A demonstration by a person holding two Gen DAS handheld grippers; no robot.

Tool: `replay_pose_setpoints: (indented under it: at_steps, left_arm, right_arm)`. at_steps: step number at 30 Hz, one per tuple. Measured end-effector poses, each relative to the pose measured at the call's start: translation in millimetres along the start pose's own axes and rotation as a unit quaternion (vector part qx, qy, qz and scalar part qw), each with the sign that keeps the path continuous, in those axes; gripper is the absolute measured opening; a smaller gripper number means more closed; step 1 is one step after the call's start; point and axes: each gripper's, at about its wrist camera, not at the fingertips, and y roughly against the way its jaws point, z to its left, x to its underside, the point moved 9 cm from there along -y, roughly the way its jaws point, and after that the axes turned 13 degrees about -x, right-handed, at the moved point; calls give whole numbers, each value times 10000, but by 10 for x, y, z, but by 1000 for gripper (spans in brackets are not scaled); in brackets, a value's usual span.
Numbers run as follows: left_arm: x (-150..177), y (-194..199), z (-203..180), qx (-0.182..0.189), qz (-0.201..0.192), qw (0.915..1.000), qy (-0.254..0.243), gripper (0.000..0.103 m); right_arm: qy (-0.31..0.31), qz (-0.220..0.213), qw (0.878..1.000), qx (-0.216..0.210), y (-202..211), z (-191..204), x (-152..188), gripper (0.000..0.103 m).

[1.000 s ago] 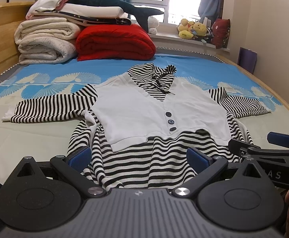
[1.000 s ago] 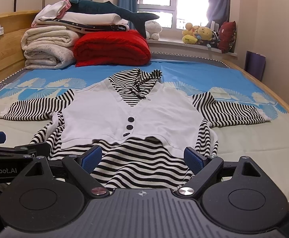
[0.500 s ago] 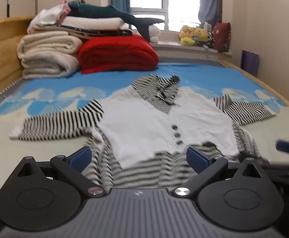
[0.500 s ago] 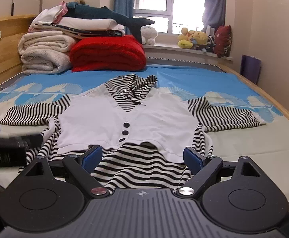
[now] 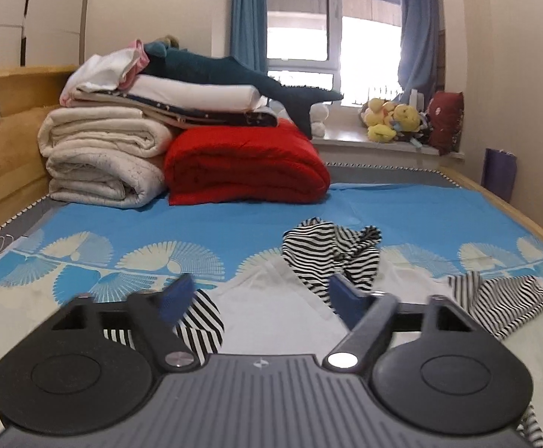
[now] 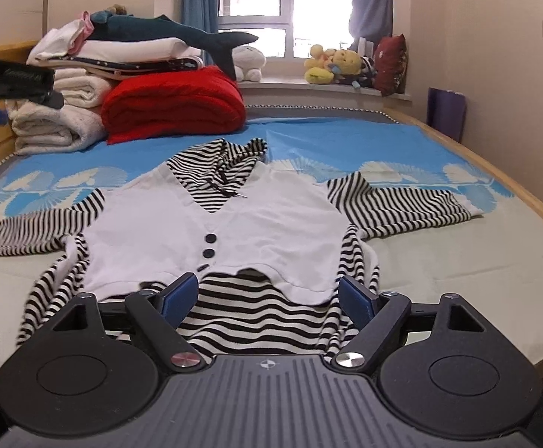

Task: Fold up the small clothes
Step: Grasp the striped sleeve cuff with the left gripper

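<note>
A striped top (image 6: 211, 231) with a white vest front lies flat on the bed (image 6: 458, 261), sleeves spread. The left tongs (image 5: 260, 298) have just been closing but stand apart over the shoulder, gripping nothing. The right tongs (image 6: 267, 295), also narrowing, gape empty above the hem.

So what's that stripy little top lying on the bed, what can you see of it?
The small top lies face up and spread flat on the bed, hood toward the window. It looks like soft knit: black-and-white striped hood, long sleeves stretched out to either side, and striped hem, with a plain white vest-like front bearing three dark buttons. A drawstring dangles at the neck. Nothing grips it.
</note>
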Motion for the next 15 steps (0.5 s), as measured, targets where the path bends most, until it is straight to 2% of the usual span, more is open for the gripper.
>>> replay_pose_setpoints:
  at_steps: [2,4,7,9,13,15]
  left_arm:
    - [-76,-240,42,3,39,10000,-15,71]
    - [-86,-490,126,0,67,10000,-51,71]
    - [15,-895,246,-125,198,9993,-276,71]
    - [123,-1110,399,-239,278,9990,-239,71]
    - [452,-1476,674,-447,874,9951,-116,71]
    - [468,-1558,749,-405,930,9948,-103,72]
  right_arm:
    - [47,21,10000,47,-27,-11,-15,80]
    - [94,18,9999,54,-41,-20,-67,80]
    - [230,9,9997,-7,-60,-9,-232,80]
    - [381,-41,9993,-55,-93,16,-398,80]
    - [419,-161,9989,-158,-322,48,-807,80]
    - [383,-205,9989,-191,-515,84,-1009,80]
